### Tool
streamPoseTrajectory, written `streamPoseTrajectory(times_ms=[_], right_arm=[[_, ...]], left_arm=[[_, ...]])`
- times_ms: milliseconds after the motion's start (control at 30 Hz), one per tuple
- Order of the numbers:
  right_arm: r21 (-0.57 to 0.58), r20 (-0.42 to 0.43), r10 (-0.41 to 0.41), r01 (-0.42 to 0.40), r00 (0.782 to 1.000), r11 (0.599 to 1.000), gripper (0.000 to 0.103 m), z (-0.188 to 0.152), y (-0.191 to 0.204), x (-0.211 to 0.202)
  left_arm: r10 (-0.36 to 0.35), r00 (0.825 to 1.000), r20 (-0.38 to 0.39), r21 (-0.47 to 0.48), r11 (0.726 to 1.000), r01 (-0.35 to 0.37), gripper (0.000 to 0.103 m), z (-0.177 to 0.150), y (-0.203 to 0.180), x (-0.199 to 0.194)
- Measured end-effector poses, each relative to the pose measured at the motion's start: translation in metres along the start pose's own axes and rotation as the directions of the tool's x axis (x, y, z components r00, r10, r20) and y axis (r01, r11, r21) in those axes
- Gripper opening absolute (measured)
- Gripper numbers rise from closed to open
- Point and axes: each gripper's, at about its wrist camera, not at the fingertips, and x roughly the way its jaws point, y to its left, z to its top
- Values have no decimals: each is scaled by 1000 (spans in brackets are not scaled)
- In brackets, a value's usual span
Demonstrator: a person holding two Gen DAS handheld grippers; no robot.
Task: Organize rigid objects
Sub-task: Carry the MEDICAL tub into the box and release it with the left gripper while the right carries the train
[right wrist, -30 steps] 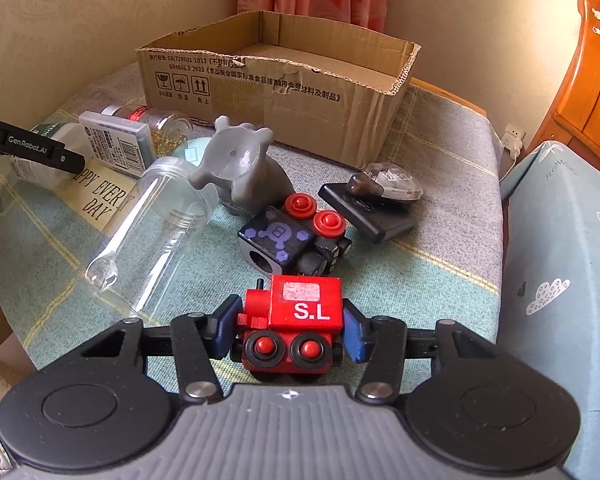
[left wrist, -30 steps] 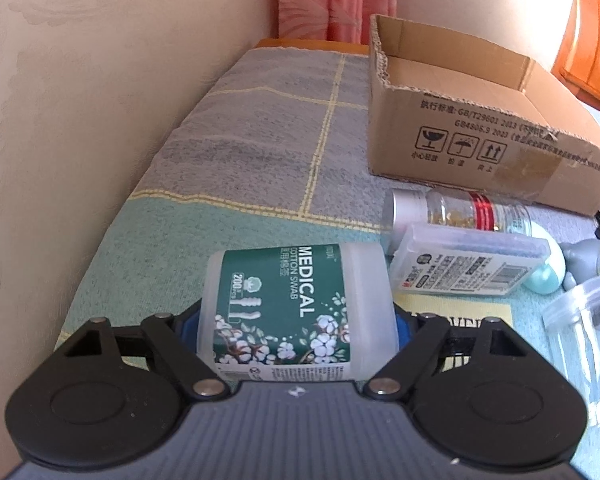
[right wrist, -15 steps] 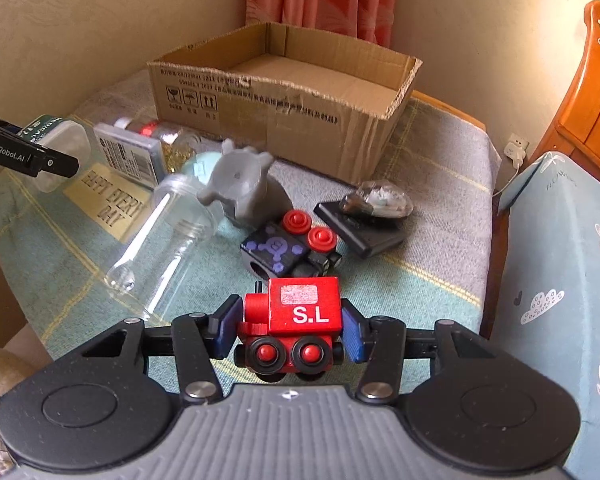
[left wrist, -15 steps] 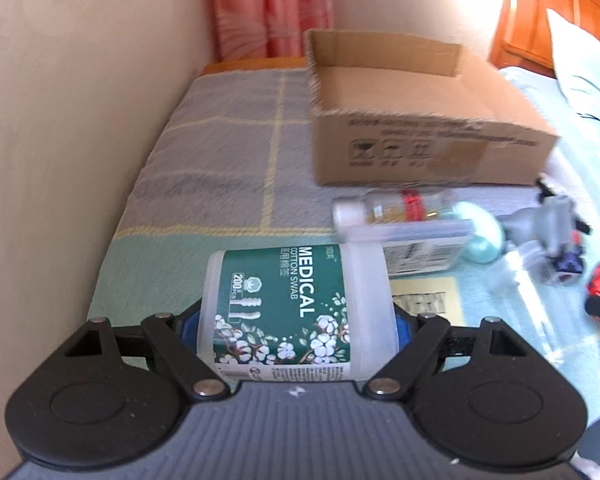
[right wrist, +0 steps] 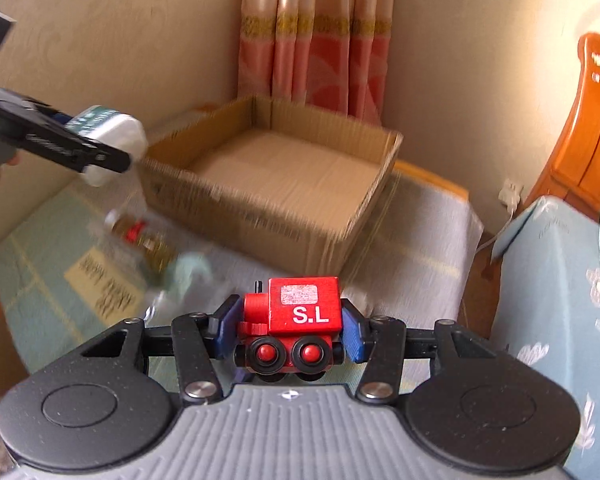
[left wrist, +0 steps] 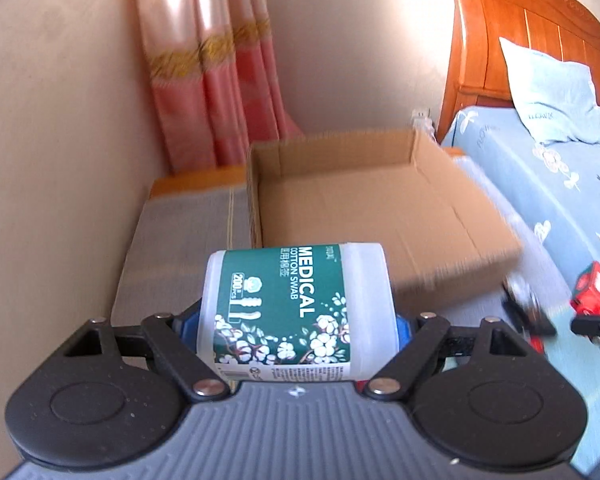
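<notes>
Blue-padded jaws of the left gripper (left wrist: 296,328) clamp a cotton swab jar (left wrist: 296,304) lying sideways, green "MEDICAL COTTON SWAB" label up, held in the air in front of the open cardboard box (left wrist: 380,208). The right gripper (right wrist: 288,332) has its jaws closed on a red toy train (right wrist: 296,320) marked "S.L", also lifted, near the box's front wall. Below, blurred, a small bottle (right wrist: 140,236) lies on the cloth-covered bench (right wrist: 416,256).

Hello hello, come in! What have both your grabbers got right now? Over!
Left hand-held gripper shut on cotton swab tub. Right hand-held gripper shut on red toy train. Cardboard box ahead, open, nothing blocking it.
</notes>
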Motion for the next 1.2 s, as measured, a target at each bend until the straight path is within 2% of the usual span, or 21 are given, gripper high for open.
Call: streamPoseTrajectory(times_ms=[200,400,467,500,567,633,900,1000,1133,1200], right_arm=[[-10,51,-16,17,999,1000,56,39,-16,11],[-5,60,-7,8,998,1000,56,65,-24,26],[-1,61,-11,11,998,1000,56,71,-25,28],[1,63,-7,7,998,1000,56,73,-25,29],[3,64,-2,2,998,1000,56,76,-25,30],[-1,62,1,-1,998,1000,56,77,-23,30],[-7,23,19,-19,1000,1000,56,88,-20,46],[-11,5,19,-19,1000,1000,56,97,-18,55],[17,-26,36,-36,999,999,56,114,-21,73],[28,-33,42,-41,999,999,56,125,-23,82]], left_arm=[[-24,1000,14,52,998,23,83,58,-10,45],[-16,1000,22,38,999,15,83,95,-18,89],[11,998,61,25,1000,-12,87,101,-18,101],[21,997,68,29,999,-23,94,103,-19,107],[40,997,67,47,998,-43,96,105,-20,114],[59,996,63,58,996,-63,96,99,-20,112],[34,999,14,72,997,-35,96,66,-13,65],[35,999,34,80,996,-37,98,48,-12,38],[65,993,97,89,993,-74,99,20,-11,3],[67,991,114,67,995,-75,99,6,-9,-9]])
